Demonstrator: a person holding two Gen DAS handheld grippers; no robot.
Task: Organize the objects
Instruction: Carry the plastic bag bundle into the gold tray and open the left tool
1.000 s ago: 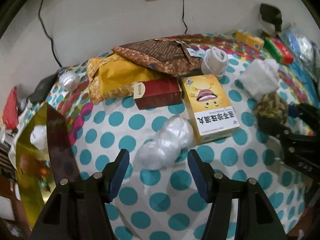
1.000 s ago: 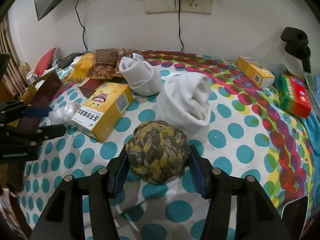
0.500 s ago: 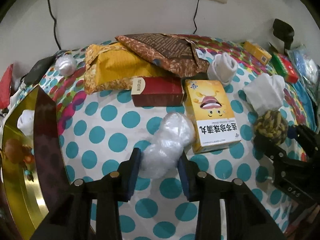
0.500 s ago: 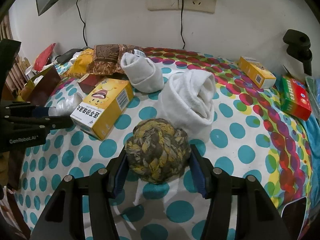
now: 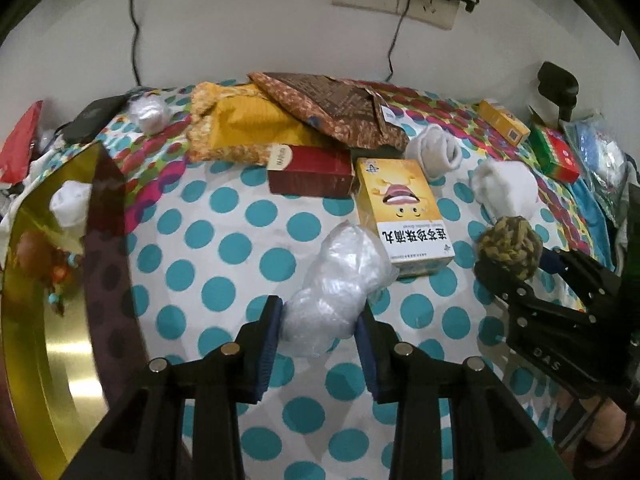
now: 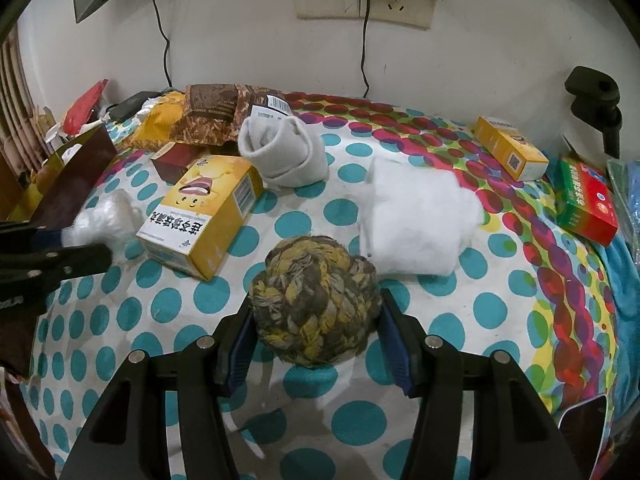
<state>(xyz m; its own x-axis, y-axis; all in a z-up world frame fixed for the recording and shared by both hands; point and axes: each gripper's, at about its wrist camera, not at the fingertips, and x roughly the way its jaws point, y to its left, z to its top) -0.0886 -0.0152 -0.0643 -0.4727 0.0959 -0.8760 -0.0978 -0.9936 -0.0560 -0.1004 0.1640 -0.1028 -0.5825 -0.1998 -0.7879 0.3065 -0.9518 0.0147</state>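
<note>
Polka-dot tablecloth [image 5: 224, 248], smooth and flat, carries everything; the landmark on it is the rectangular yellow cardboard box [image 5: 404, 216] printed with a cartoon face. Left of the box stands an open gold-lined box [image 5: 44, 300], a soft folded white cloth [image 6: 412, 220] lies right of it, and a rolled grey sock [image 6: 284, 152] sits just behind it. The right gripper [image 6: 316, 336], angled down, is clamped on the round braided rope ball [image 6: 316, 304] right of the box, while the left gripper [image 5: 320, 320], also tilted down, pinches the crinkly clear plastic bundle [image 5: 340, 280] touching the box's near left corner.
</note>
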